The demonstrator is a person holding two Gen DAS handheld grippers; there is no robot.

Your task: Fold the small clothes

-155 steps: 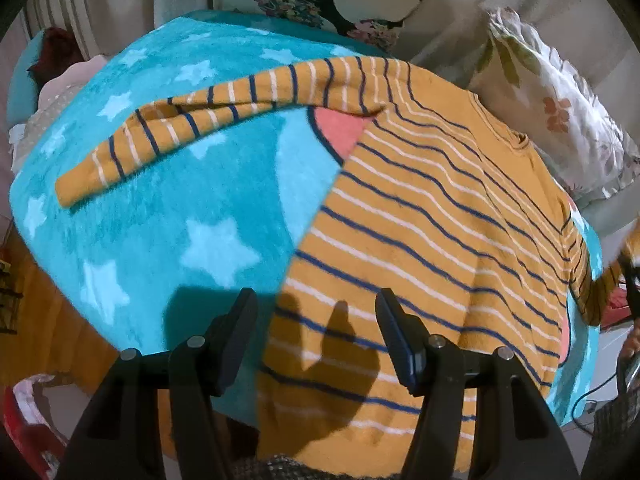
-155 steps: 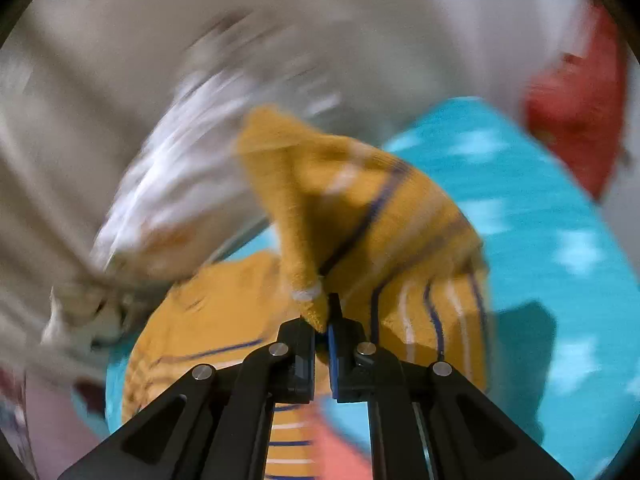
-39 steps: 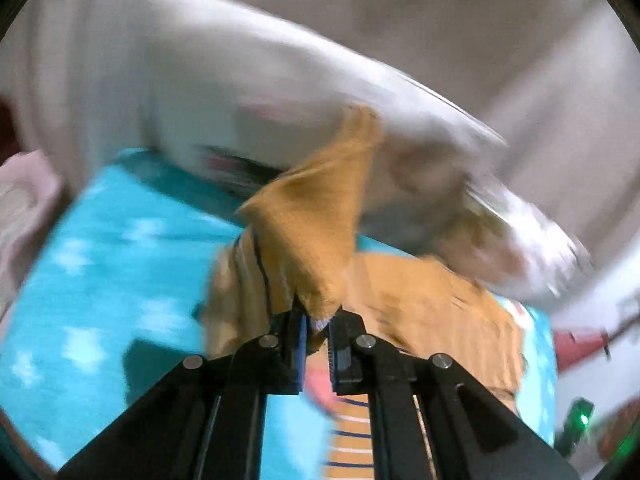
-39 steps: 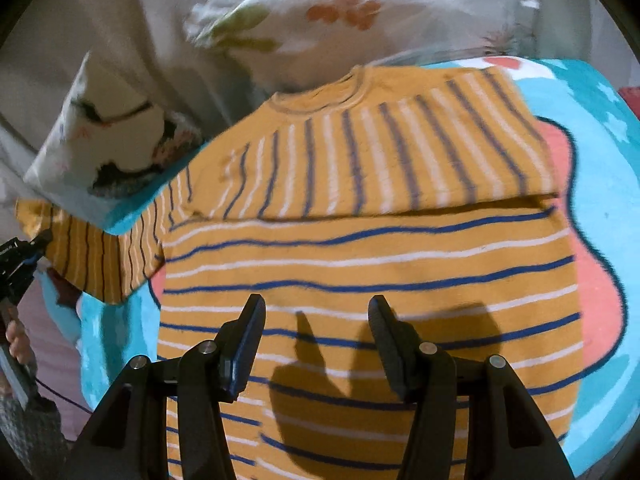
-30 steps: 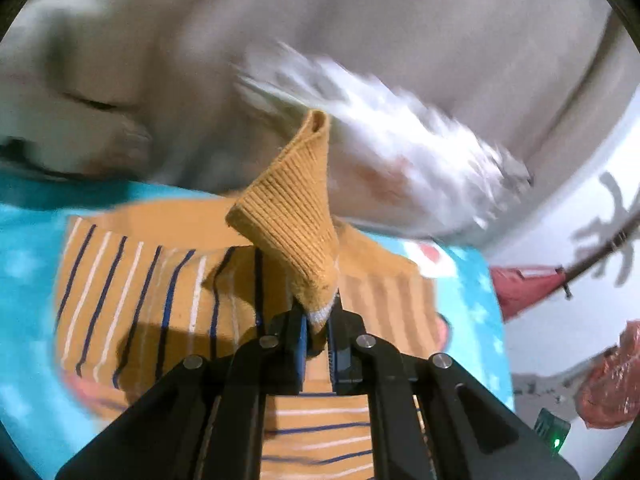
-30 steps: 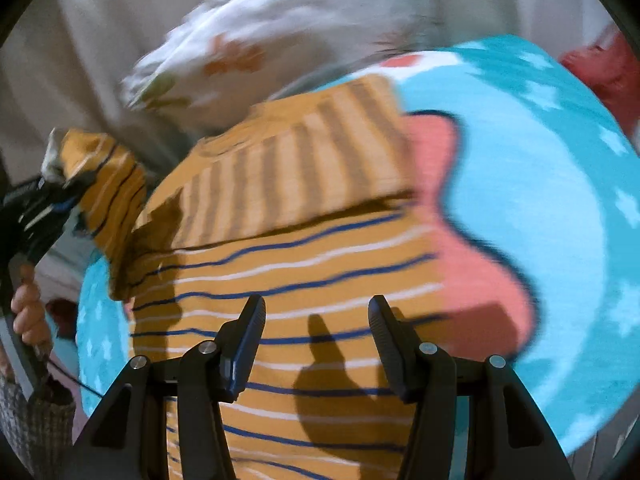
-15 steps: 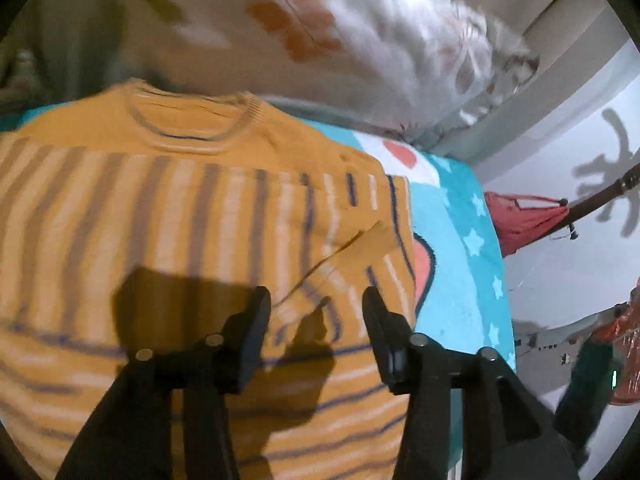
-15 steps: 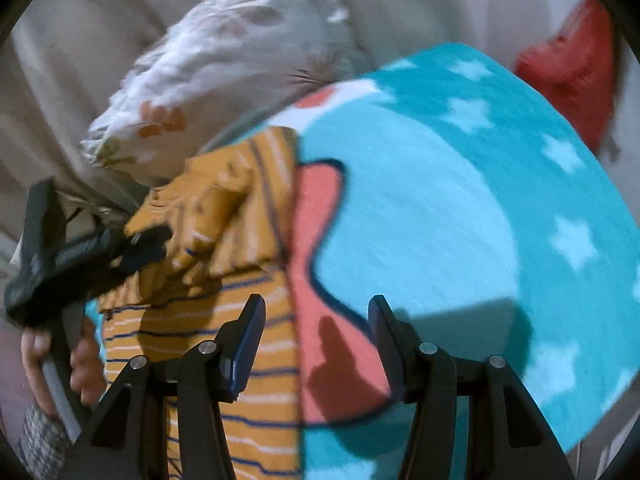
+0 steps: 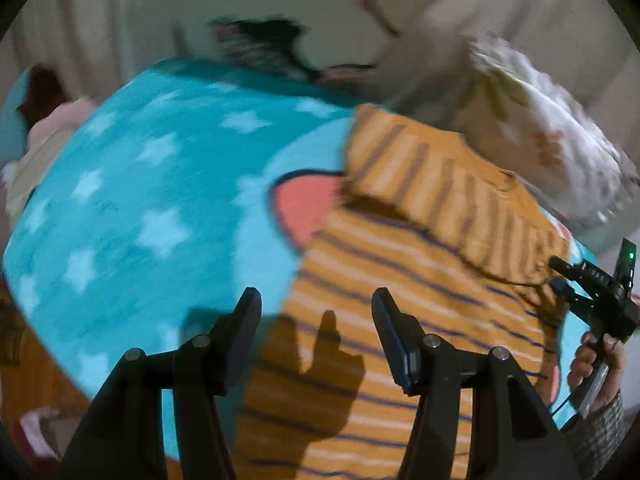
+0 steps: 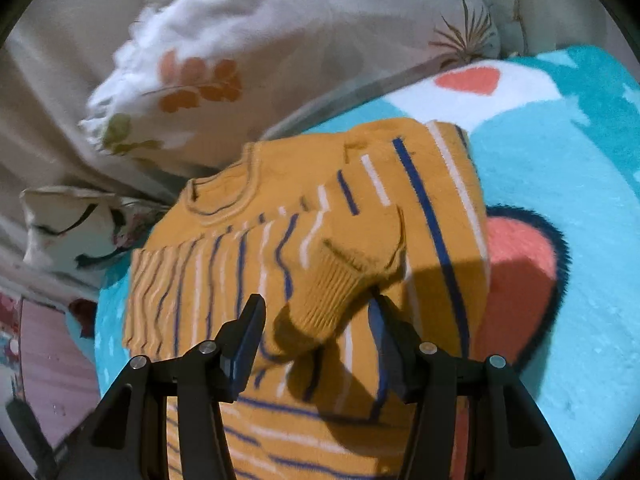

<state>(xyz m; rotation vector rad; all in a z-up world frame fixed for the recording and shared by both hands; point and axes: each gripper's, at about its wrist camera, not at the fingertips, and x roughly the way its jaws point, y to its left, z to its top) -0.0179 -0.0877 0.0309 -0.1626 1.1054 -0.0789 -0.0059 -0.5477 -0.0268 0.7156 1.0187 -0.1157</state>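
An orange sweater with blue and white stripes (image 9: 404, 280) lies flat on a turquoise star blanket (image 9: 152, 208), both sleeves folded across its chest. My left gripper (image 9: 316, 320) is open and empty above the sweater's lower left edge. In the right wrist view the sweater (image 10: 320, 208) fills the middle, and a ribbed sleeve cuff (image 10: 328, 300) lies between the fingers of my open right gripper (image 10: 318, 320). The right gripper also shows in the left wrist view (image 9: 592, 292), at the sweater's right side.
White floral pillows (image 10: 280, 40) lean against the back behind the sweater's collar. A second printed pillow (image 10: 72, 224) lies at the left. The blanket's coral patch (image 10: 520, 264) shows beside the sweater. Pink cloth (image 9: 44, 132) lies at the far left.
My left gripper released the left sleeve onto the chest and pulled back to the sweater's lower left. My right gripper swung over to the folded sleeve cuff.
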